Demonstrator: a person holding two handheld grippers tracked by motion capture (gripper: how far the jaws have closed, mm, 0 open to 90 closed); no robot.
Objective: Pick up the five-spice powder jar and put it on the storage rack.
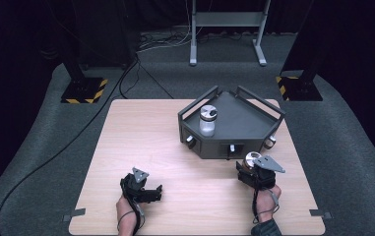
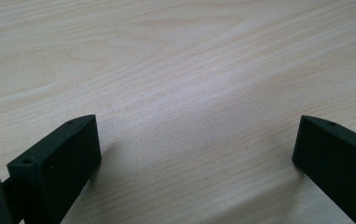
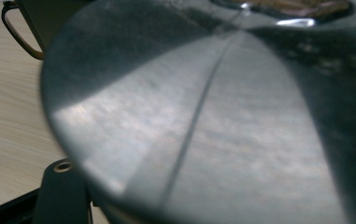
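Note:
A dark grey tray-topped box (image 1: 254,123) with handles stands at the back right of the wooden table (image 1: 140,142). On its left part stands an upright glass jar (image 1: 207,120) with a silver lid. My right gripper (image 1: 250,170) is just in front of the box, shut on a second silver-lidded jar (image 1: 252,159). In the right gripper view that jar's shiny metal surface (image 3: 213,116) sits very close, above one black finger (image 3: 61,191). My left gripper (image 1: 159,192) rests low at the table's front left, open, with bare wood between its jaws (image 2: 196,140).
The box front carries small knobs (image 1: 190,141) and a handle loop (image 3: 19,35). Beyond the table are two black posts on hazard-striped bases (image 1: 84,91), a grey stand (image 1: 227,29) and cables (image 1: 52,157) on the carpet.

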